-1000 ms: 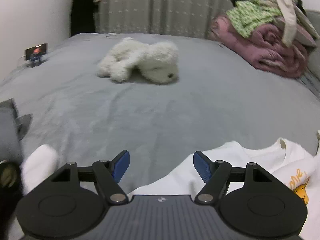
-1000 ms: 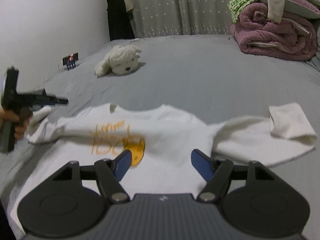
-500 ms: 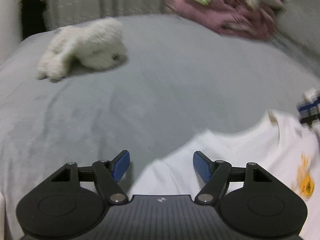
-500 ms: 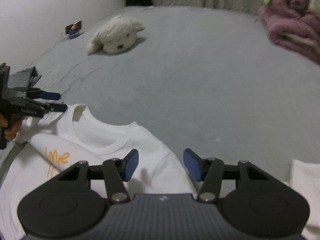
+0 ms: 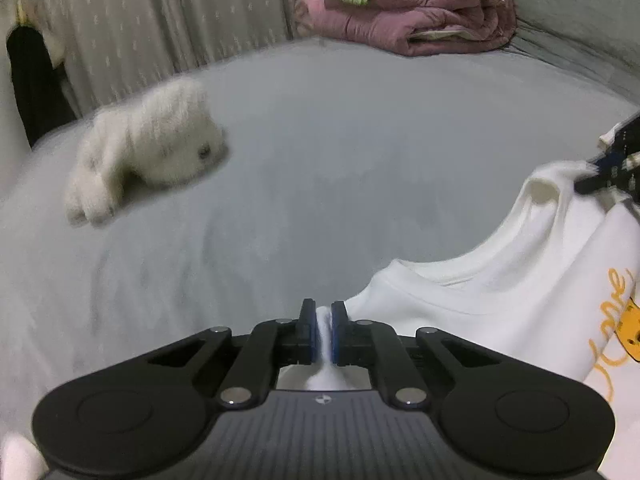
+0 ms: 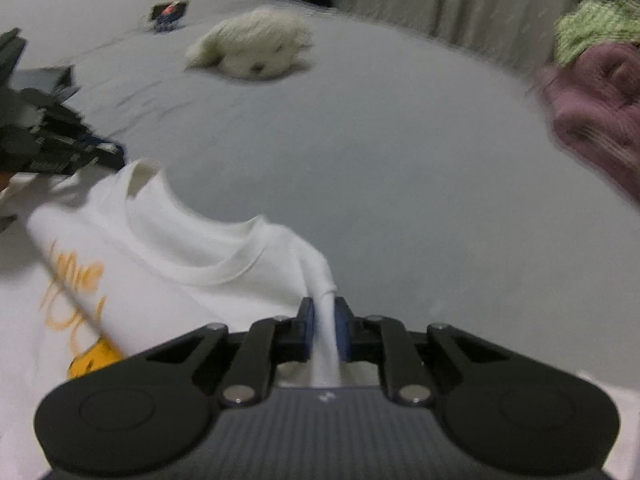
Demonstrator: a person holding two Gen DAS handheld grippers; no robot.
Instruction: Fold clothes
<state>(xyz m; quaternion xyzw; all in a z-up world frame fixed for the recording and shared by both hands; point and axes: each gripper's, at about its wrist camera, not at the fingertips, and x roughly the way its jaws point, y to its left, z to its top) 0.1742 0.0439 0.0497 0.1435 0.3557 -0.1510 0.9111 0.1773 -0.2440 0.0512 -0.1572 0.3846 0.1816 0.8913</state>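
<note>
Left tongs (image 5: 321, 330) clamped on white shirt (image 5: 500, 304) shoulder; right tongs (image 6: 323, 330) clamped on the opposite shoulder. Shirt on grey bed (image 5: 320, 160), collar between grips; body runs back beneath both tongs.

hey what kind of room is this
Most likely a bedroom: a wide grey bed with a white plush dog on it, folded quilts piled at the far side, and curtains behind.
</note>
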